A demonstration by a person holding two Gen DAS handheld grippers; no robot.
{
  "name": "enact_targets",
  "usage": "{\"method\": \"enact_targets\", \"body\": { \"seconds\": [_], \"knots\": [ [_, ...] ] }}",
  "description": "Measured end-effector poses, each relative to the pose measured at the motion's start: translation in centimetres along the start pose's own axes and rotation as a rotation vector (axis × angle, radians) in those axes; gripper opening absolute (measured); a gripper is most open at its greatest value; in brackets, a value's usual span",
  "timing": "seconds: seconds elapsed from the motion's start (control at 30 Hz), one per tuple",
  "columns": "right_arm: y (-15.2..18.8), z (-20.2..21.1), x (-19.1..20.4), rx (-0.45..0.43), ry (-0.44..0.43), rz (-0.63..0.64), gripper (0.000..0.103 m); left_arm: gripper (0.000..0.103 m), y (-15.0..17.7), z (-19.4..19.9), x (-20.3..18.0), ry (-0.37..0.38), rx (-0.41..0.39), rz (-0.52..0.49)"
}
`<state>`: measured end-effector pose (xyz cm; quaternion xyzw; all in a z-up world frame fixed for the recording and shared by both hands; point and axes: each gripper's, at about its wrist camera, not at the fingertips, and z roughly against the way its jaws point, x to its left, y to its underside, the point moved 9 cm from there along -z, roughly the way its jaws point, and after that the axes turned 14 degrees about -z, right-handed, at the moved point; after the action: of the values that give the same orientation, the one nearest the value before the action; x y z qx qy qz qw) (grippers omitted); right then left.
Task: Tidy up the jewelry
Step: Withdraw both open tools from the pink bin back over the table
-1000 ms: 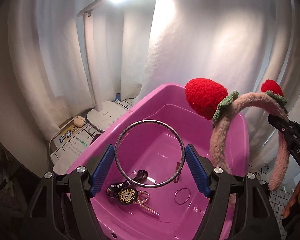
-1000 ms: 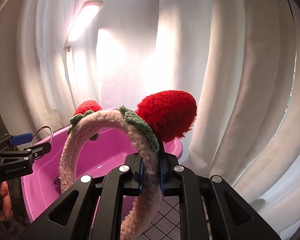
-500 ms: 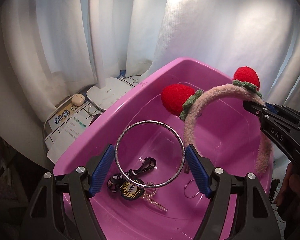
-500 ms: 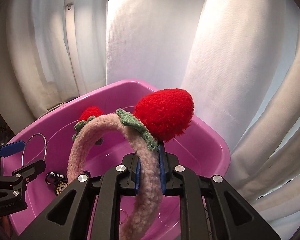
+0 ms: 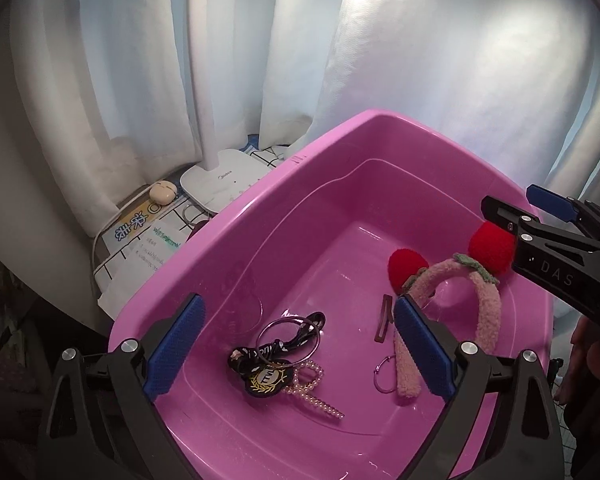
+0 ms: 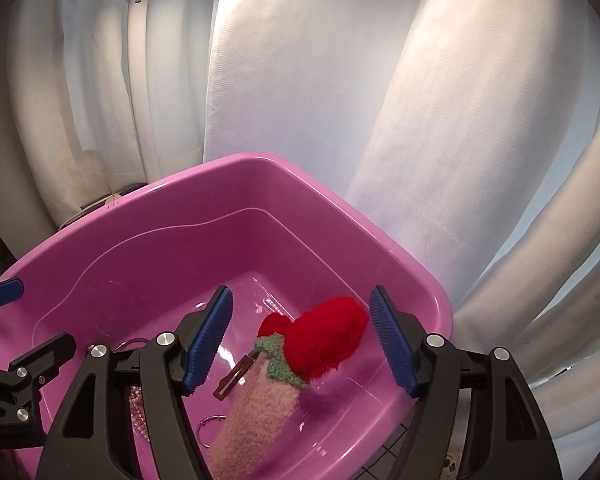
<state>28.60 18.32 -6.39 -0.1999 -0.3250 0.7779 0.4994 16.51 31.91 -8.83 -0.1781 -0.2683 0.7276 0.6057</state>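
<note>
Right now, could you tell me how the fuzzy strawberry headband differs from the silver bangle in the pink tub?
The headband is thick, fluffy and pink with red strawberries; the bangle is a thin, bare metal ring. The headband is an open arch, the bangle a closed circle. The bangle lies across the black keychain strap; the headband lies to the right. Both lie released inside the tub.

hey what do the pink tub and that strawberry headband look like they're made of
Pink tub: looks like smooth moulded plastic, glossy, with light glinting off its floor and walls. Strawberry headband: a fuzzy pink plush or fleece-like band, by its nubbly pile, with red woolly pompoms and green knitted-looking leaves. The core under the fabric is hidden.
</note>
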Motion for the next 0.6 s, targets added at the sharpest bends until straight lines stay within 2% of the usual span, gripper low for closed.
{"method": "enact_targets", "body": {
  "seconds": [0.3,0.4,0.6],
  "knots": [
    [0.3,5.4,-1.6,-0.086,-0.063,-0.090,0.068,0.093,-0.4,2.1,-1.1,0.011,-0.041,-0.002],
    [1.4,7.5,-2.7,-0.109,-0.079,-0.128,0.068,0.093,-0.8,3.2,-2.3,0.029,-0.064,-0.017],
    [4.8,12.2,-7.2,-0.147,-0.070,-0.240,0.068,0.093,-1.6,6.0,-6.2,0.092,-0.111,-0.061]
  ]
}}
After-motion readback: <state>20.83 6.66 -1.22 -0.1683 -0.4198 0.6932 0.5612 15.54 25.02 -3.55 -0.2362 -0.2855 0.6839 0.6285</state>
